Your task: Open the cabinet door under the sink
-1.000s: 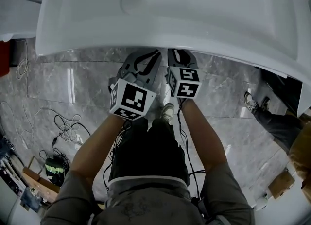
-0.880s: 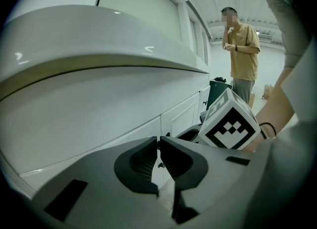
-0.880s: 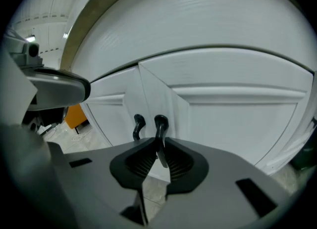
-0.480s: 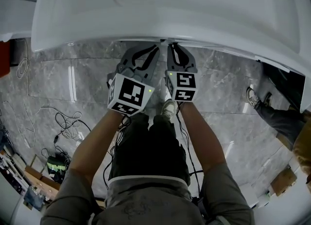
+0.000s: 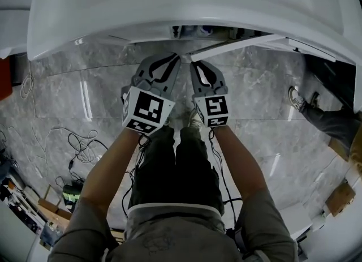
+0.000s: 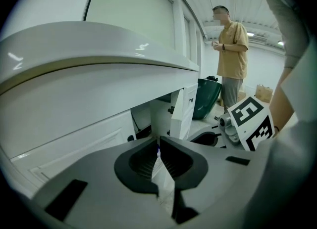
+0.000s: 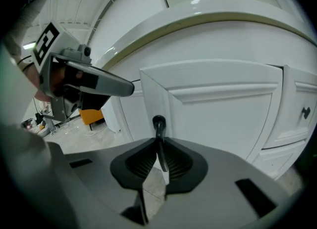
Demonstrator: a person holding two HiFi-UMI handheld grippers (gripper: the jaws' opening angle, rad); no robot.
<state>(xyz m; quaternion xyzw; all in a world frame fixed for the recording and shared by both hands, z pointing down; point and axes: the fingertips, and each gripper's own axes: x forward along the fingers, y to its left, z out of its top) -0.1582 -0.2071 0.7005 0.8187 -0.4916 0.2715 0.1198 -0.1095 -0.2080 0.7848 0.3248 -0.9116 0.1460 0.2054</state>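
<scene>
The white sink (image 5: 186,0) overhangs the cabinet below it. My right gripper (image 5: 192,61) is shut on the black knob (image 7: 158,122) of a white panelled cabinet door (image 7: 223,109). From the head view that door (image 5: 243,44) stands swung out at an angle, with dark cabinet space behind it. My left gripper (image 5: 180,57) is shut just beside the door's free edge; nothing shows clearly between its jaws (image 6: 158,141). In the right gripper view the left gripper (image 7: 130,88) ends close to the door's top corner. A left door panel (image 6: 74,144) stays flat, its knob (image 6: 131,138) apart from my jaws.
A person in a yellow shirt (image 6: 232,50) stands beyond a green bin (image 6: 205,97). Another door (image 5: 308,47) hangs open at the right, near someone's leg and shoe (image 5: 308,114). Cables (image 5: 79,145) lie on the grey marble floor at the left. My own legs are below the grippers.
The door held by my right gripper has swung outward from shut, exposing the cabinet's inside. Both grippers drew back toward me, the left one staying beside the right.
</scene>
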